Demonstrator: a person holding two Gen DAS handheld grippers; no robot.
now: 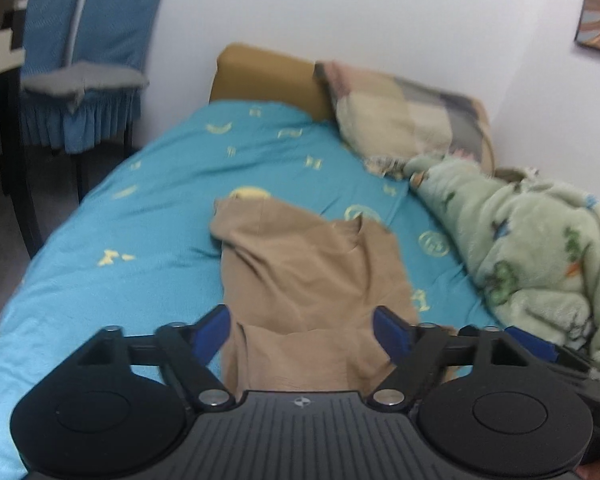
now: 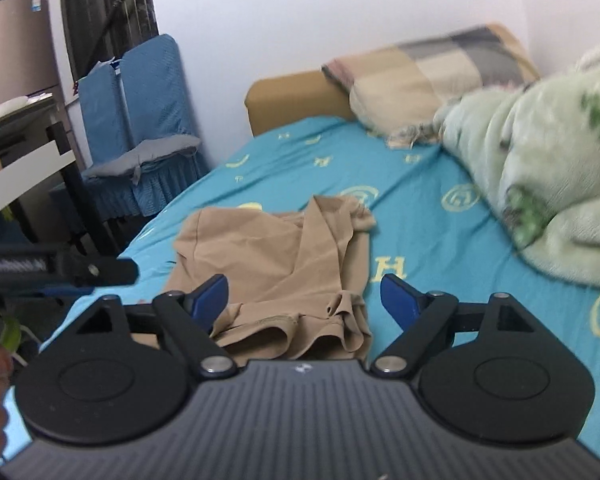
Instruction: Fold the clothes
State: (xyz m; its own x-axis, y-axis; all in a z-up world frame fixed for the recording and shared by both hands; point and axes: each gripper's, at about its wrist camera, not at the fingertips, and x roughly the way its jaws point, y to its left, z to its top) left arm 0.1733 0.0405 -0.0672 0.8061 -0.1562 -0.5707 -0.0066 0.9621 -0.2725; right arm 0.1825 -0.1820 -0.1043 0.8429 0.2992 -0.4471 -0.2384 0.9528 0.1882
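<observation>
The tan garment (image 1: 312,276) lies mid-frame on the bed (image 1: 140,220), already doubled over. Thin, limp and light, it will sag; pinch it at the near hem corners. Left gripper (image 1: 302,330) and right gripper (image 2: 304,298) jaws stand apart, empty.

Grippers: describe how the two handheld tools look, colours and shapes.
Left gripper and right gripper match: ribbed dark grey body with a small round emblem, two black round discs, black linkage arms with silver pivot pins, blue pads on the jaws.
</observation>
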